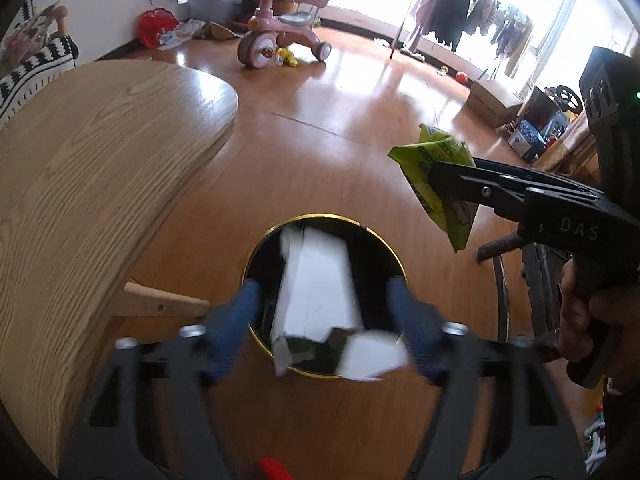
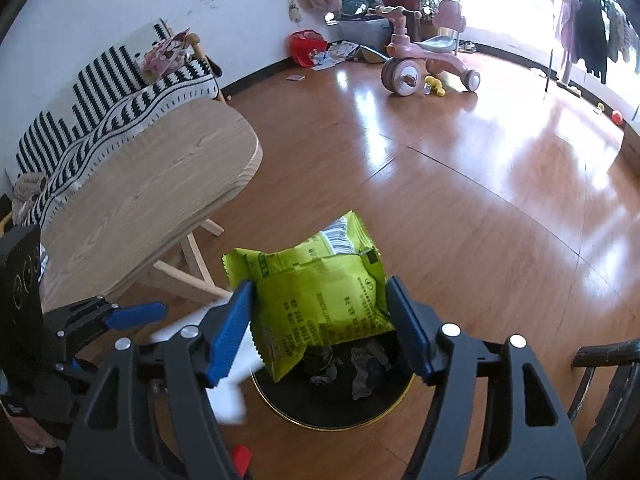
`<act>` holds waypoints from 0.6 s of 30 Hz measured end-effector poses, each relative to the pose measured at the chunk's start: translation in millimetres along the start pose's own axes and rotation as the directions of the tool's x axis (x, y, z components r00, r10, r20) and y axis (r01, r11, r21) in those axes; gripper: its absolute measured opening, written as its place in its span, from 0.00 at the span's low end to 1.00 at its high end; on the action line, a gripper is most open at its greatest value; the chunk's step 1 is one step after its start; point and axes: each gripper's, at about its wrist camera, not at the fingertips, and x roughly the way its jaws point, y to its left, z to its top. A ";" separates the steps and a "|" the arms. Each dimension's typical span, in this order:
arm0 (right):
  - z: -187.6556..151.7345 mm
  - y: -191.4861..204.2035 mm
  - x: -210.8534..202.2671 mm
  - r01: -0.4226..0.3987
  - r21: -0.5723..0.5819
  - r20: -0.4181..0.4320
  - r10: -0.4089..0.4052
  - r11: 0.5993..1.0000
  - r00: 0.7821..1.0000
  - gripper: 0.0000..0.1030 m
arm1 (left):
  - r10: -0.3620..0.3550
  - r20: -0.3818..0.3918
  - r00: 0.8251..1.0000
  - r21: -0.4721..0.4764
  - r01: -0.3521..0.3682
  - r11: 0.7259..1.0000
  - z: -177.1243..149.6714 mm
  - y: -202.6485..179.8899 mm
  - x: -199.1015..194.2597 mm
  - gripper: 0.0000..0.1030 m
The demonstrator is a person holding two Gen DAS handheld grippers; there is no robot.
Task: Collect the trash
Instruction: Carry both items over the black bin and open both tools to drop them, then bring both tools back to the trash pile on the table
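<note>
A black round bin with a gold rim stands on the wood floor beside the table. My left gripper hangs open right over it. Blurred white cardboard lies loose between its blue fingers, over the bin's mouth, touching neither pad. To the right, my right gripper is shut on a green snack bag. In the right wrist view the bag sits pinched between both pads of the right gripper, above the bin, which holds crumpled scraps. The left gripper's blue finger and the white cardboard show at lower left.
A light oak table with pale legs is close on the left of the bin. A dark chair stands on the right. Further off are a pink tricycle, a striped sofa, a clothes rack and boxes.
</note>
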 end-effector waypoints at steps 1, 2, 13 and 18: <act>0.7 -0.8 -1.0 0.000 0.003 0.002 0.000 1.000 1.000 0.65 | -0.001 -0.001 1.000 0.000 0.001 1.000 0.2 -0.1 0.4 0.70; 1.5 -1.1 -1.9 0.003 0.005 0.004 -0.003 1.000 1.000 0.67 | -0.003 -0.004 1.000 -0.001 0.003 1.000 0.0 -0.4 0.9 0.70; 13.8 42.8 -1.4 -0.032 -0.058 0.019 0.033 0.998 0.999 0.75 | 0.065 0.072 0.995 -0.076 -0.059 0.995 -4.9 49.5 -58.0 0.83; 25.0 118.3 4.2 -0.130 -0.137 0.027 0.135 0.982 0.991 0.76 | 0.181 0.142 0.973 -0.202 -0.151 0.968 -29.3 113.9 -137.6 0.85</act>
